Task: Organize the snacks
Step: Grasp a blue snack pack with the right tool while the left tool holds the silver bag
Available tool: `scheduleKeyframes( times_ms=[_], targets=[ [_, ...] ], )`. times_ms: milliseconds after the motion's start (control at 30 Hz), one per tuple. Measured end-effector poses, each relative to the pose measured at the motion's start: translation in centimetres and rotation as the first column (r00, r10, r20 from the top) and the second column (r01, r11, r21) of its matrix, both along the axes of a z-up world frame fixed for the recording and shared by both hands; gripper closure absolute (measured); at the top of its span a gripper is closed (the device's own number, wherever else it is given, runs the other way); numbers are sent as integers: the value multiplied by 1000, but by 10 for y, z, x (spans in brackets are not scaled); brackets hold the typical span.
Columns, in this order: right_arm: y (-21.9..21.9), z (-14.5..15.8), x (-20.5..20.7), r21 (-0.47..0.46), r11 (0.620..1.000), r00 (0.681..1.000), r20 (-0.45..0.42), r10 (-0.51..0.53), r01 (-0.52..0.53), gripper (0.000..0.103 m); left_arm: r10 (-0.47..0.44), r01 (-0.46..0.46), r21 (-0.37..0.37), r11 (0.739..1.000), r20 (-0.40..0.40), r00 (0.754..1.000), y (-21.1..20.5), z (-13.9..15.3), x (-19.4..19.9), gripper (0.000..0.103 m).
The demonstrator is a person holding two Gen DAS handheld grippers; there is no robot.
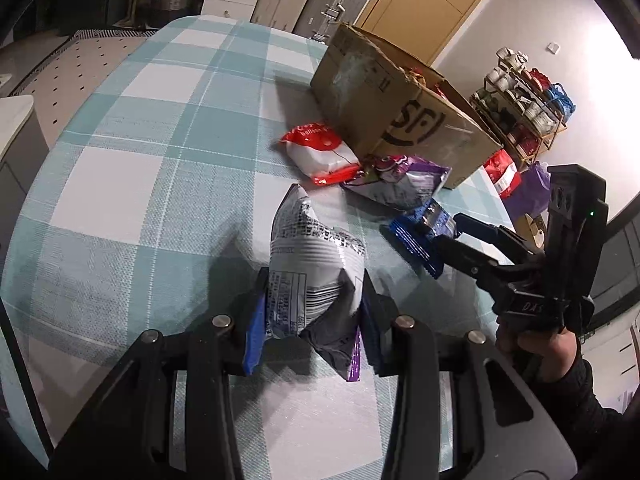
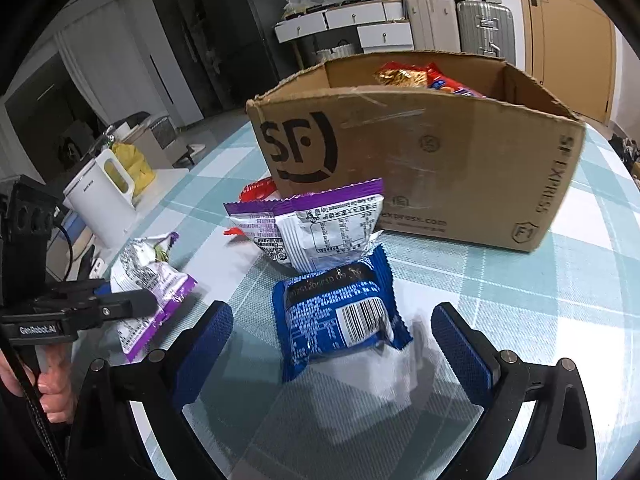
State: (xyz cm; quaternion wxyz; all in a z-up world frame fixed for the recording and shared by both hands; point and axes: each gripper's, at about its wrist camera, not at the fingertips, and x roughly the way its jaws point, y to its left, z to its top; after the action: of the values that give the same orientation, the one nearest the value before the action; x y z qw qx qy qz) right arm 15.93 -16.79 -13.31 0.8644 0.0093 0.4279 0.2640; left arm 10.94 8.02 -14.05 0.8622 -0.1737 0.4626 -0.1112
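left wrist view: fingers clamp silver packet, its lower end hidden.

Cardboard box, open-topped, black "SF" logo on its side, stands on the checked cloth; red and gold packets show inside over the rim. Red-and-white packet lies flat at the box's foot, touching or just beside it. Purple-edged white packet leans close to the box wall, printed back outward. Blue packet lies flat just in front of it, barcode up, its top edge tucked against the purple one. Silver-and-purple packet, crumpled, sits apart from the rest, its near end pinched.
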Motion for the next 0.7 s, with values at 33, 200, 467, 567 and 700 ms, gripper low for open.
scheduleKeyframes(
  times_ms=[33, 200, 467, 567, 700],
  targets=[
    [3, -1, 2, -7, 1000, 1000, -3, 7, -7, 1, 2, -2, -1, 1000, 0, 1000, 1, 0, 0, 67],
    [15, -7, 10, -39, 999, 1000, -6, 20, -20, 2, 6, -6, -3, 1000, -2, 1000, 3, 0, 2, 67],
    [31, -13, 12, -89, 995, 999, -6, 40, -41, 22, 11, -11, -4, 1000, -6, 1000, 5, -1, 5, 66],
    [36, -14, 9, -114, 992, 999, 8, 50, -49, 35, 14, -14, -5, 1000, -4, 1000, 5, -1, 4, 66],
    [38, -18, 7, -130, 990, 998, 21, 51, -48, 51, 13, -13, -3, 1000, 0, 1000, 4, 1, 3, 66]
  ],
)
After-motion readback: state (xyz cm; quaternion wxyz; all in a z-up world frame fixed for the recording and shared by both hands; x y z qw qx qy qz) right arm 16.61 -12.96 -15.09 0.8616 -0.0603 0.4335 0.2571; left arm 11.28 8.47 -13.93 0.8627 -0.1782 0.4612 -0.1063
